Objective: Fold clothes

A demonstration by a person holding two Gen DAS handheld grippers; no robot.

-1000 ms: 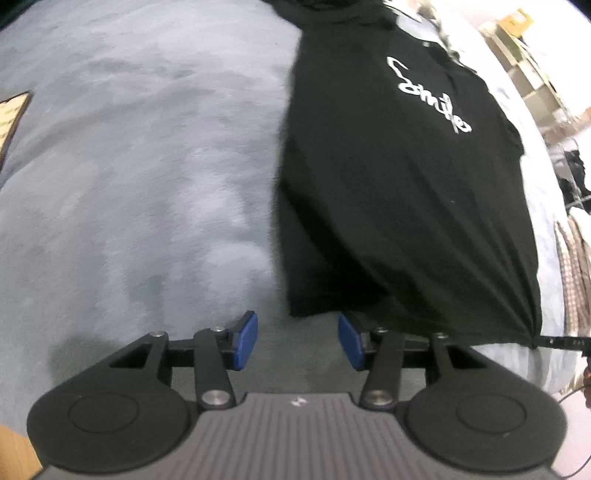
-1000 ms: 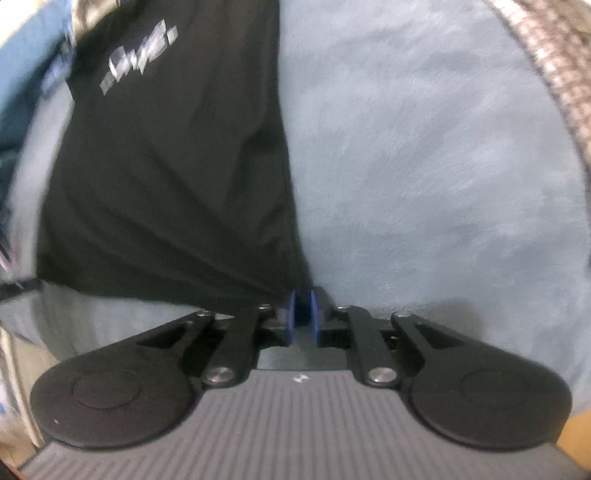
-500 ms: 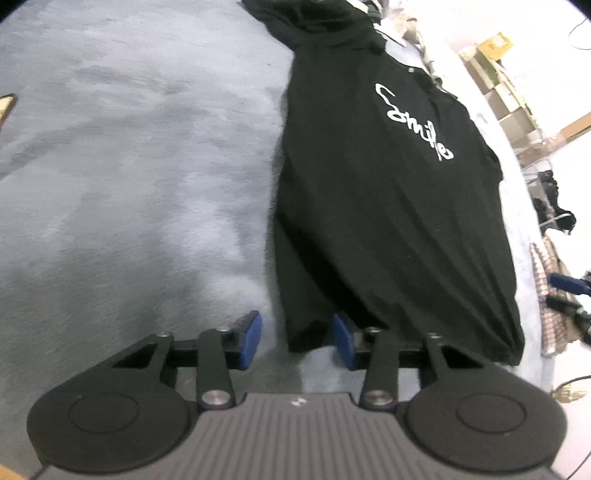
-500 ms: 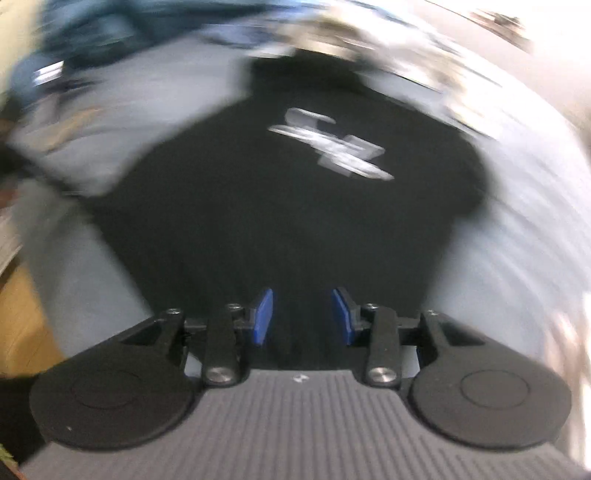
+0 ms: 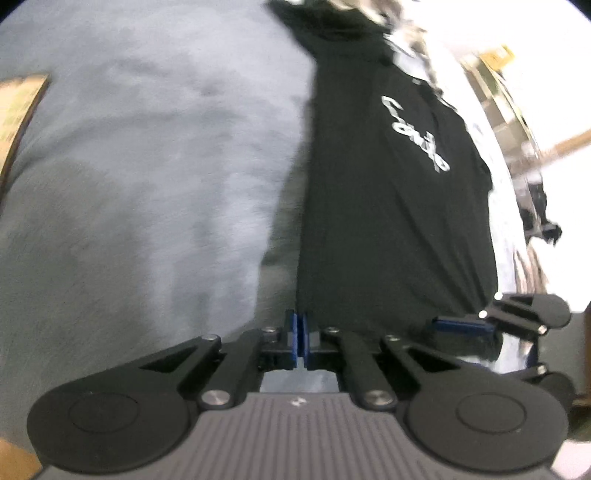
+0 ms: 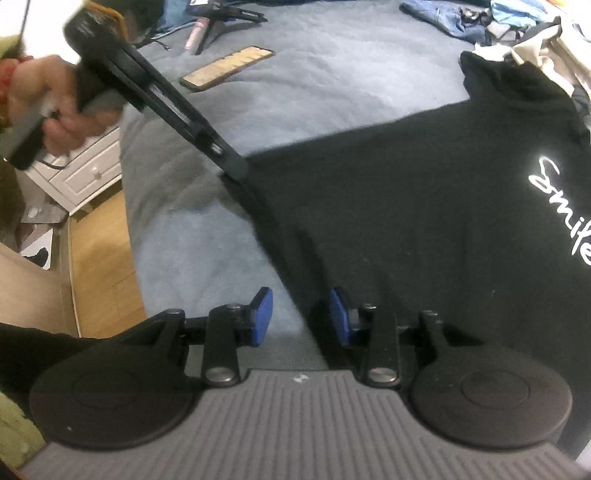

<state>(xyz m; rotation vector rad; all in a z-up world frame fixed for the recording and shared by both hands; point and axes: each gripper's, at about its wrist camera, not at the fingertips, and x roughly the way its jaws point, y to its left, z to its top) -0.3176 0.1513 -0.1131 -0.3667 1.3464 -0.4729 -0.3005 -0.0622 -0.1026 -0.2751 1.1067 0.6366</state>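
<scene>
A black T-shirt [image 5: 388, 221] with white lettering [image 6: 561, 210] lies flat on a grey-blue bed cover [image 6: 332, 92]. My left gripper [image 5: 299, 334] is shut on the near left corner of the shirt's hem. In the right wrist view a hand [image 6: 62, 110] holds the left gripper [image 6: 236, 171], whose tip sits on that same shirt corner [image 6: 424, 221]. My right gripper [image 6: 301, 317] is open, its pads astride the shirt's hem edge without pressing it. One of its blue pads [image 5: 461, 325] shows at the shirt's lower right in the left wrist view.
A flat tan slab [image 6: 227, 68] lies on the cover beyond the shirt. Loose clothes [image 6: 517, 22] are heaped at the far end by the collar. Left of the bed are a white drawer unit [image 6: 81, 173] and wooden floor [image 6: 99, 258].
The left jaws went from wide apart around the hem corner to shut on it. The right gripper let go of the hem, opened, and swung round fast to the hem near the left gripper.
</scene>
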